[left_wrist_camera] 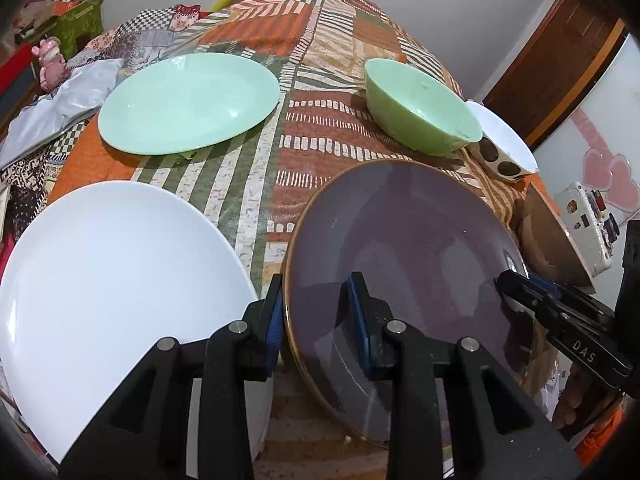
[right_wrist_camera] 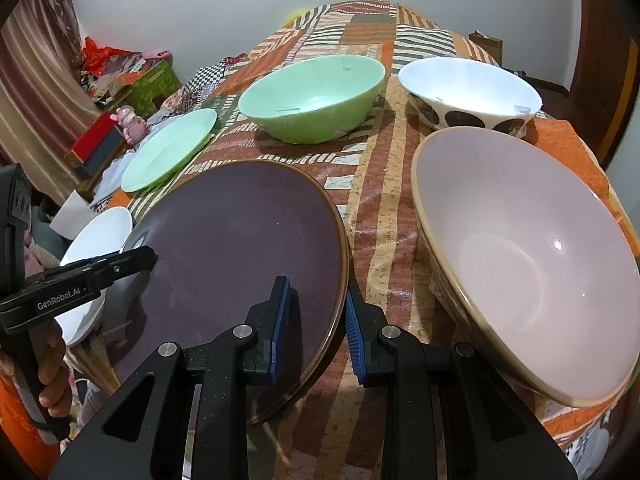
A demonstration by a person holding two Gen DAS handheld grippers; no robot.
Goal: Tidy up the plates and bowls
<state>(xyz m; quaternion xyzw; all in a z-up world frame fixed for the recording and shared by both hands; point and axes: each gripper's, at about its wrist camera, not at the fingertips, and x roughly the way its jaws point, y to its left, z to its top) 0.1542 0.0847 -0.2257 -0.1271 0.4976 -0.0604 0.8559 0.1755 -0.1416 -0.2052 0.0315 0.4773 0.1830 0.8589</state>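
Both our grippers' jaws straddle the purple plate rim, not yet clamped; every plate and bowl lies unstacked

Glossy ceramic purple plate on matt patterned cloth.

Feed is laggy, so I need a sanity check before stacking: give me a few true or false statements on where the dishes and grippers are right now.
1. Both grippers straddle the purple plate rim. True.
2. The left gripper holds the white plate. False: it is at the purple plate's rim.
3. The green bowl sits inside the spotted bowl. False: they stand side by side.
4. The green plate lies bare. True.
5. The right gripper is in the pink bowl. False: that bowl is beside it.
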